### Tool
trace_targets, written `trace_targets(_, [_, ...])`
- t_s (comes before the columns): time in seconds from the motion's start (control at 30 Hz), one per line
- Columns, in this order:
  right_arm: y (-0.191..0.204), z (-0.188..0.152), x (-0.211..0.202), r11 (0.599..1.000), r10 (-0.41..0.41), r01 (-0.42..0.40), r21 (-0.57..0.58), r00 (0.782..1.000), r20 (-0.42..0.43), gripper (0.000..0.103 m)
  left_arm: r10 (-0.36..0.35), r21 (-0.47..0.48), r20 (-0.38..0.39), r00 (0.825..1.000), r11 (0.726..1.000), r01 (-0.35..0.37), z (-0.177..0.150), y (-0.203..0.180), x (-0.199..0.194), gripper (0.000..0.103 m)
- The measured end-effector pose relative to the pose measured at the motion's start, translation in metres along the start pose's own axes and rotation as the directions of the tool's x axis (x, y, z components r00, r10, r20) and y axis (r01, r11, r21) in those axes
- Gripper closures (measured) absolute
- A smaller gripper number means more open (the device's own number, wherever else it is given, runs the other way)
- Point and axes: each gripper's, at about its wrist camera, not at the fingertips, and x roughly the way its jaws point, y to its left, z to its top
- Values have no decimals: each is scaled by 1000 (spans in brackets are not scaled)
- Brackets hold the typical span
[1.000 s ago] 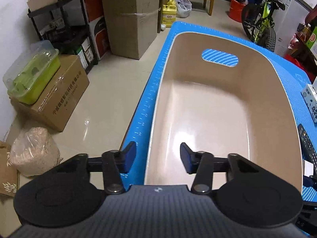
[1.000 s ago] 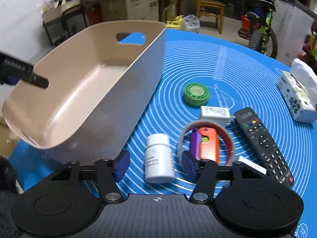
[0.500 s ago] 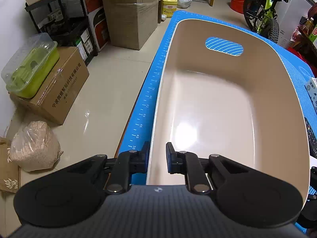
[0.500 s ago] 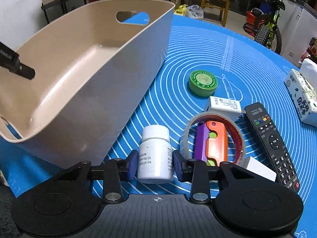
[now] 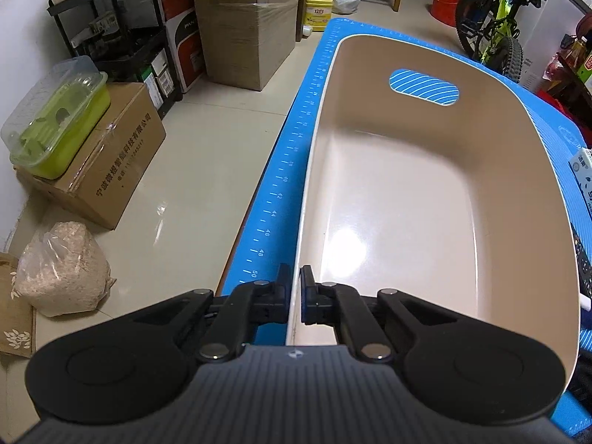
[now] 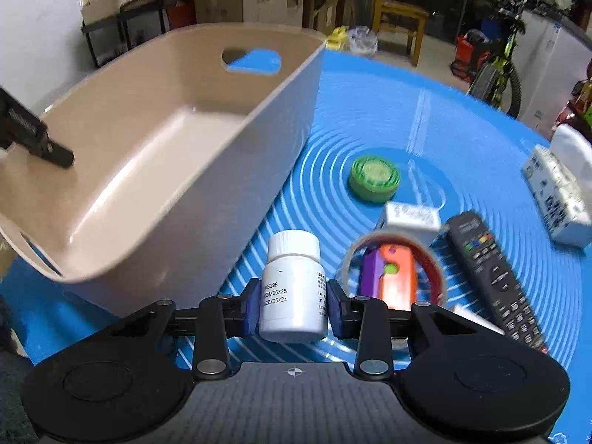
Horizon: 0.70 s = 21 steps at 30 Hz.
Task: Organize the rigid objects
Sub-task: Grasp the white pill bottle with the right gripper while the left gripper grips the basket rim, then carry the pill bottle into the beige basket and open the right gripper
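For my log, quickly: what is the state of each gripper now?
Left gripper: closed on the beige bin rim.
Right gripper: closed on the white bottle.

Both feeds lit by indoor overhead light, fairly even. I see a bright glare patch on the beige bin point(image 5: 407, 192) floor in left wrist view, plus a smaller shine on the floor tiles point(image 5: 162, 209). Left feed is sharp. Right feed has motion blur: remote point(image 6: 492, 270), green lid point(image 6: 374, 178) and tissue pack point(image 6: 558, 196) all smeared, while the pill bottle point(image 6: 293, 292) label stays readable. Background is dim in right view. Heavy fisheye bending at the edges, dark corners in both.
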Motion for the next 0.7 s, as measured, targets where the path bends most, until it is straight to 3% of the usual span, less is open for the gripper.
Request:
trace_targets(0.17, [-7,26,-33,999,-33,27,45,992,125,59,-6,-2,0,1000,1000,6,0,1,0,97])
trace_targets(0.33, [0,68,-52,998,3,-17,54,972,235,59,-11,-3,0,1000,1000,11,0,2,1,97])
trace_targets(0.53, [38,110,-35,997,79,-70,-44,966,247,59,-10,-1,0,1000,1000,10,0,1,1,97])
trace_targets(0.7, [78,130,-2,988,130,-114,-103,977,167,59,-15,-3,0,1000,1000,15,0,1,2,98])
